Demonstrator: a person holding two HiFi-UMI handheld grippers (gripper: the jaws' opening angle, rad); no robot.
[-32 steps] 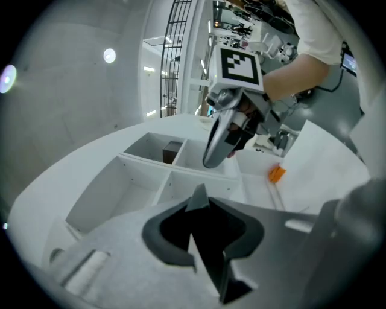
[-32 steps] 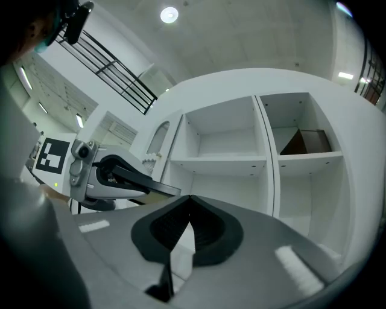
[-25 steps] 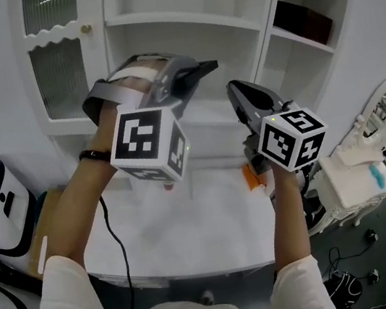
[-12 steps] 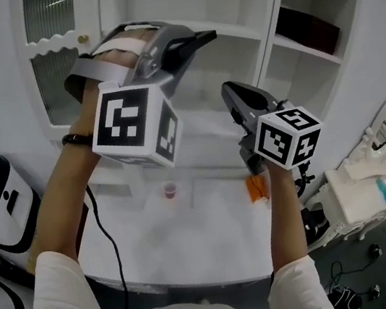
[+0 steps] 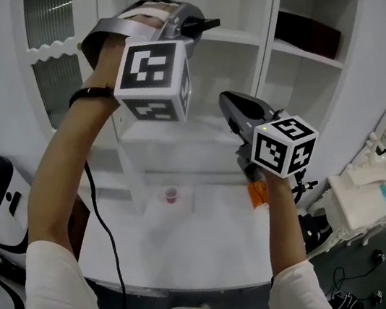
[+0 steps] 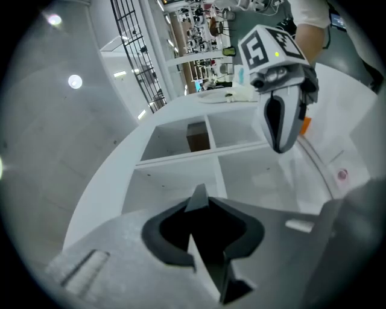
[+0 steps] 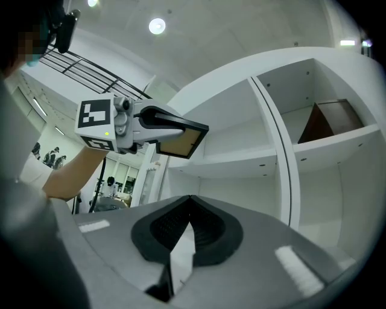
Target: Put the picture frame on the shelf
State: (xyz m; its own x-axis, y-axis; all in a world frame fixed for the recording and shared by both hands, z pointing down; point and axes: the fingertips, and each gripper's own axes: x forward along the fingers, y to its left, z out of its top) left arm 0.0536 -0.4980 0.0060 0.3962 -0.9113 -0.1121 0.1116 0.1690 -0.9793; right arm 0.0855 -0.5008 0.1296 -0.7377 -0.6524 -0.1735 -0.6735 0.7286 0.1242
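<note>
Gripping picture frame (image 7: 181,140) nearly flat in closed left fingers (image 6: 166,235), long edge aimed at shelf (image 7: 235,160) at three o'clock; right fingers (image 7: 211,232) closed, empty.

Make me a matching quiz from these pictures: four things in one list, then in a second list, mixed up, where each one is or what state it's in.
Things:
1. picture frame
2. dark brown box
3. small pink cup
4. right gripper

Places or states:
A. on the white table
B. jaws together, nothing between them
C. gripped in the left gripper, held up in front of the shelf
D. in a right-hand compartment of the shelf

Pairs: 1-C, 2-D, 3-A, 4-B.
</note>
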